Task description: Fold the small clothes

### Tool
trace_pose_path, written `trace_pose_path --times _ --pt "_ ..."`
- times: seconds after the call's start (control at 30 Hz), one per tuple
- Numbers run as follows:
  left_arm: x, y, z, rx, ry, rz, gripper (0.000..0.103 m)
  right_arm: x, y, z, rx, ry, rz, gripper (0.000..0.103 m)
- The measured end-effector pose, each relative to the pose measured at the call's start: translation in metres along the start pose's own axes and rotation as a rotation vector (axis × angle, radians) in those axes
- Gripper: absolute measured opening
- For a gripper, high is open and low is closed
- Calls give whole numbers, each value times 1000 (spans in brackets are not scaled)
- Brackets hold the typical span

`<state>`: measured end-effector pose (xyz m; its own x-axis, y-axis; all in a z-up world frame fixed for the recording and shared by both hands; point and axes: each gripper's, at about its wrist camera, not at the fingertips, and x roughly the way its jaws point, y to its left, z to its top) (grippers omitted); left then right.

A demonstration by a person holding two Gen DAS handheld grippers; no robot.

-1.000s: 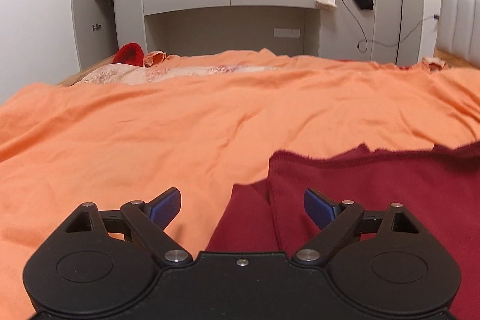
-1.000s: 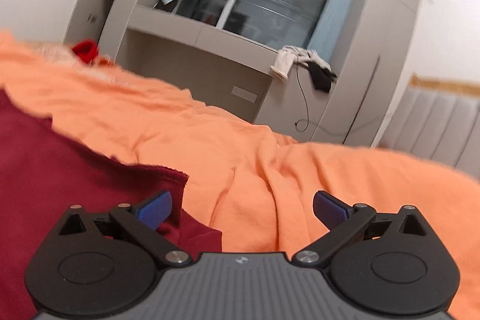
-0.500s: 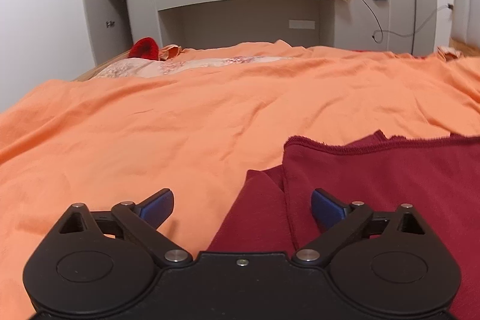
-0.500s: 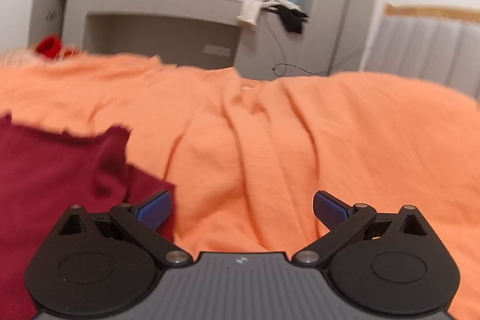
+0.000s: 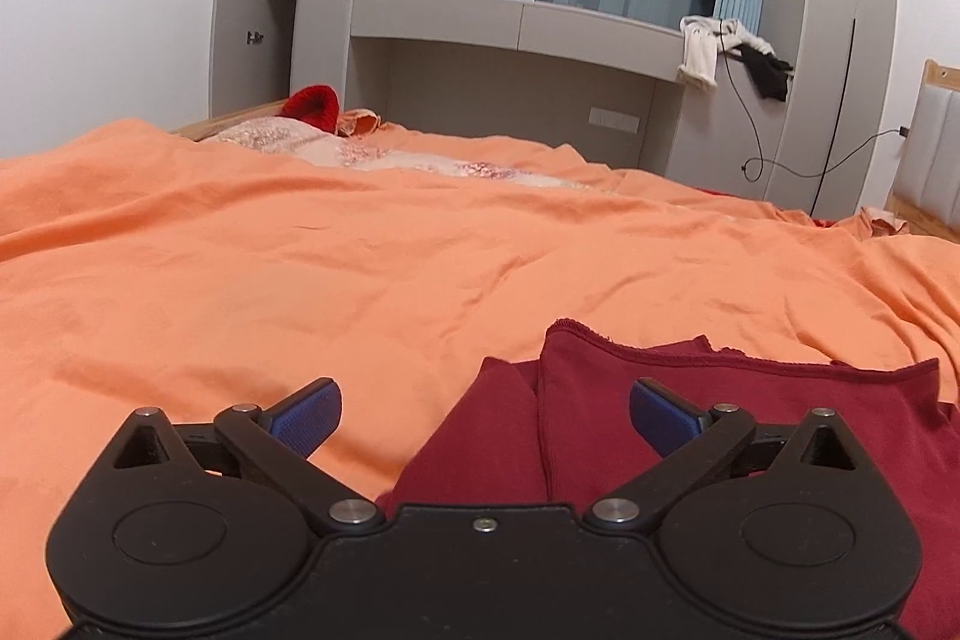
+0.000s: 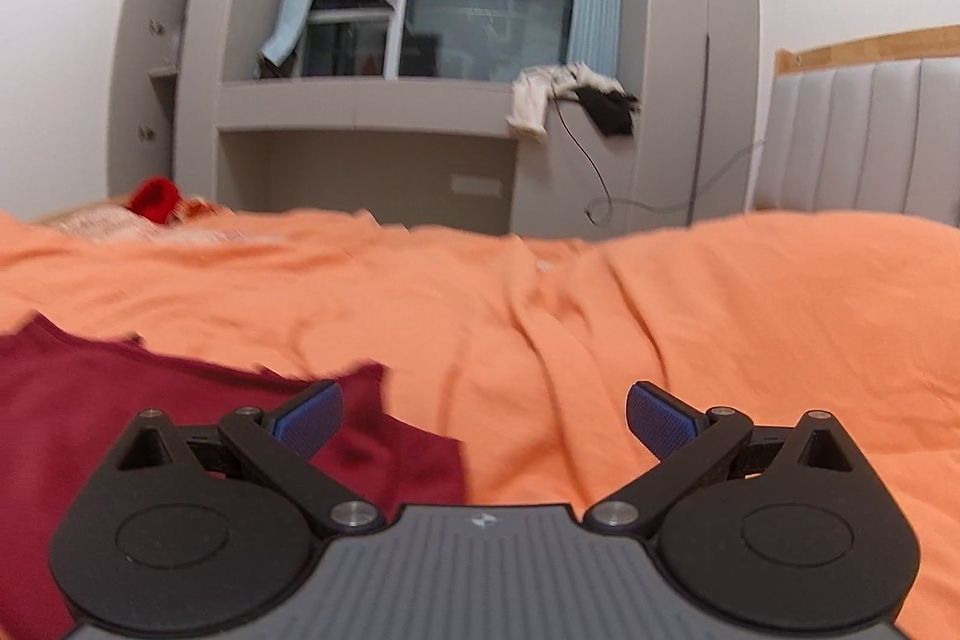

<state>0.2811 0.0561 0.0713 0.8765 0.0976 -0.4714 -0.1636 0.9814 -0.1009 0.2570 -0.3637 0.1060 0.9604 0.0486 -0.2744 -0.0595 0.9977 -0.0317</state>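
Note:
A dark red garment (image 5: pixel 750 412) lies folded over on the orange bedspread (image 5: pixel 300 268), its frayed top edge running to the right. My left gripper (image 5: pixel 485 415) hovers above its left corner; the jaws are opening wide and the blue pads (image 5: pixel 306 415) press on nothing. In the right wrist view the same dark red garment (image 6: pixel 120 400) fills the lower left. There my right gripper (image 6: pixel 485 415) stands open over the garment's right corner and the orange bedspread (image 6: pixel 720 316), with nothing gripped.
A bright red item (image 5: pixel 312 106) and a floral cloth (image 5: pixel 384 157) lie at the bed's far side. A grey window unit (image 5: pixel 510 22) with draped clothes (image 5: pixel 726 52) and a hanging cable stands behind. A padded headboard (image 6: pixel 858 130) is at the right.
Both grippers have lifted and pulled back from the red garment, which now sits lower in both views. The left jaws have spread a little wider. Both views have rolled.

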Motion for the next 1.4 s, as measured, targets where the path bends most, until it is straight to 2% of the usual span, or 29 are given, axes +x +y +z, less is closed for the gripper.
trace_pose_path --times 0.13,0.43,0.57,0.67,0.93,1.13,1.27,1.4 --pt "-29 5 -15 -31 -27 -18 102 -24 26 0 0 -42 50 103" --pt "-81 5 -58 -91 -38 -91 102 -47 85 -24 -98 -26 138 103" --pt "-97 -2 -77 -92 -4 -199 102 -58 103 -34 -120 -27 181 103" --pt "-99 -5 -91 -124 54 -293 102 -62 120 -40 -169 -30 193 103" --pt "-83 -17 -108 -183 177 -441 102 -55 140 -46 -186 -12 208 103" --pt "-65 -17 -108 -248 208 -455 102 -50 144 -48 -172 -3 218 103" --pt "-52 -16 -105 -315 215 -426 102 -48 141 -51 -163 13 221 103" --pt "-37 -21 -96 -321 196 -388 102 -46 141 -55 -156 30 216 103"
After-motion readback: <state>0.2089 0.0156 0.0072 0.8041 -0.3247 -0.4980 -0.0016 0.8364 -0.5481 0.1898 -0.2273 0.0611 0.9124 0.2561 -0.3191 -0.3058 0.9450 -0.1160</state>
